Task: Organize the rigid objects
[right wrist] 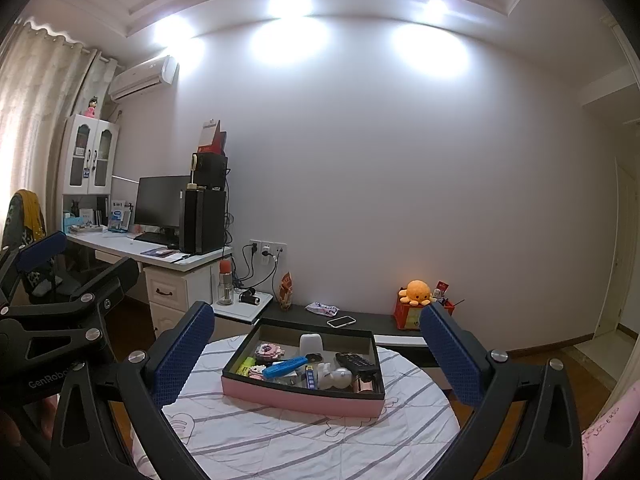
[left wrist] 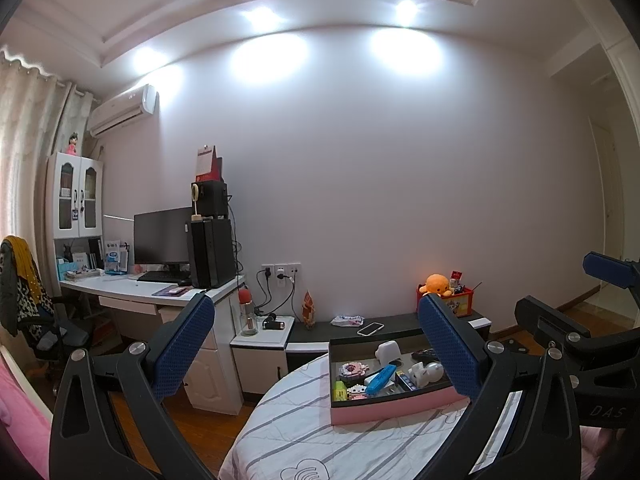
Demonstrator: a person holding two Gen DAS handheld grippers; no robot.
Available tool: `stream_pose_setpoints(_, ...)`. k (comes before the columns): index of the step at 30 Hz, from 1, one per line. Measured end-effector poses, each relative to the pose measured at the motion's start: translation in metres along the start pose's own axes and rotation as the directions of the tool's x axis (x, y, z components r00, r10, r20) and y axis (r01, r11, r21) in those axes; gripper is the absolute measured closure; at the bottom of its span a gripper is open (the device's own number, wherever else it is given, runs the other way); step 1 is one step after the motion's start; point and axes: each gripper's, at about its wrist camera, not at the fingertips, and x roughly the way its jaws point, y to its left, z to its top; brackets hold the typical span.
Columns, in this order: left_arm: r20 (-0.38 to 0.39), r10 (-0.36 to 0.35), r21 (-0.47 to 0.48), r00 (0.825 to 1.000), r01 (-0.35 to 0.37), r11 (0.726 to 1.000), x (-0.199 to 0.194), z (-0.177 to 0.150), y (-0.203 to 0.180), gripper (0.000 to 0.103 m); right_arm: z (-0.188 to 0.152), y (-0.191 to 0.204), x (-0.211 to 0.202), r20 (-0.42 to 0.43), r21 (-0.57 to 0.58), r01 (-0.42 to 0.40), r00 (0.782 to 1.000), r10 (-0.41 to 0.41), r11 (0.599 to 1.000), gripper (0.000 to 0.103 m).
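Observation:
A pink box [right wrist: 300, 398] with a dark inside sits on the striped bed [right wrist: 280, 436]. It holds several small objects: a blue stapler-like item [right wrist: 284, 367], a black remote [right wrist: 356, 362], a white cup [right wrist: 311, 345], a white figure [right wrist: 332, 376], a yellow-green item [right wrist: 245, 367]. The box also shows in the left wrist view [left wrist: 396, 402]. My left gripper [left wrist: 316, 344] is open and empty, held above the bed short of the box. My right gripper [right wrist: 318, 348] is open and empty, framing the box from a distance.
A low dark shelf [right wrist: 372, 320] behind the bed carries a phone [right wrist: 341, 321], a red box with an orange plush [right wrist: 416, 292] and a packet. A white desk [right wrist: 160, 256] with monitor and computer tower stands left. A chair [left wrist: 28, 292] is far left.

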Motion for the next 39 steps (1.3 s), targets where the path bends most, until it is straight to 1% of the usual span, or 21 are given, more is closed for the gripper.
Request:
stream_pose_setpoints(15, -0.008, -0.003, 0.005, 1.0, 0.003, 1.0, 0.0012, -0.0027, -0.0034, 0.0, -0.0036, 0.002, -0.002, -0.008, 0.0, 0.004, 1.0, -0.004, 1.0, 0.0)
stream_pose_setpoints(26, -0.04, -0.023, -0.016, 0.999, 0.023, 1.0, 0.0072, -0.006, -0.0011, 0.0, -0.0043, 0.0041, -0.0034, -0.021, 0.002, 0.007, 1.0, -0.007, 1.0, 0.0)
stream_pose_setpoints(30, -0.028, -0.018, -0.019, 0.999, 0.017, 1.0, 0.0054, -0.0075, -0.0001, 0.0, -0.004, 0.0037, -0.0018, -0.026, 0.004, 0.003, 1.0, -0.003, 1.0, 0.0)
stream_pose_setpoints(39, -0.029, -0.012, -0.008, 1.0, 0.012, 1.0, 0.0071, -0.0081, -0.0009, 0.0, -0.0042, 0.0043, -0.0009, -0.033, 0.0, 0.005, 0.999, -0.005, 1.0, 0.0)
